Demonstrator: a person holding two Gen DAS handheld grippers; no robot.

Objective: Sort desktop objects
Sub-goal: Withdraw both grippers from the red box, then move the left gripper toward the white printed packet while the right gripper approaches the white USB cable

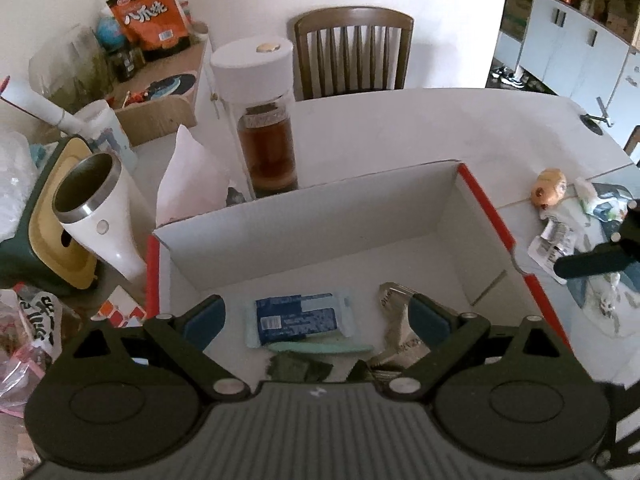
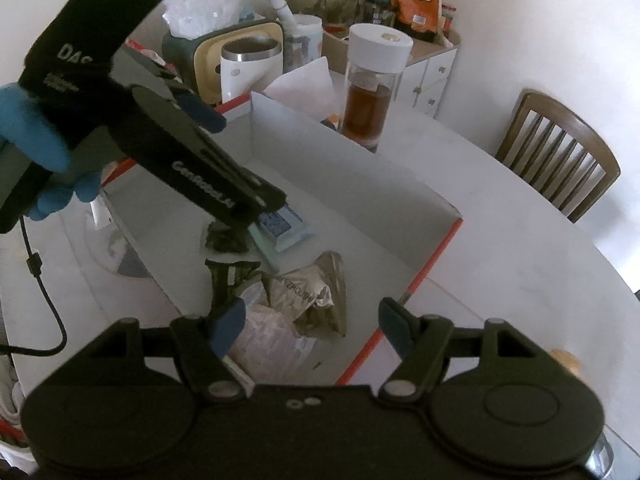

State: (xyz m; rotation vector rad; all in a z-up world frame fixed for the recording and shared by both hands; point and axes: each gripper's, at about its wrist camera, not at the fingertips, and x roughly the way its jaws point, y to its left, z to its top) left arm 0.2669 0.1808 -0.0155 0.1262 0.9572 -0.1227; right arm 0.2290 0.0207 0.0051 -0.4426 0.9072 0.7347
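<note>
Both grippers, left [image 1: 318, 322] and right [image 2: 312, 326], spread empty over red-edged white box [image 1: 486, 208]; one blue packet [image 1: 298, 316], one crumpled silver wrapper [image 2: 316, 292] inside.

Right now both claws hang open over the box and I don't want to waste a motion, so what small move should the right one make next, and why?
Probably swing the right claw, open and holding nothing, out past the box's red-edged wall toward the doll head and wrappers lying on the table outside. The left claw is open too, low over the blue packet already in the box.
</note>
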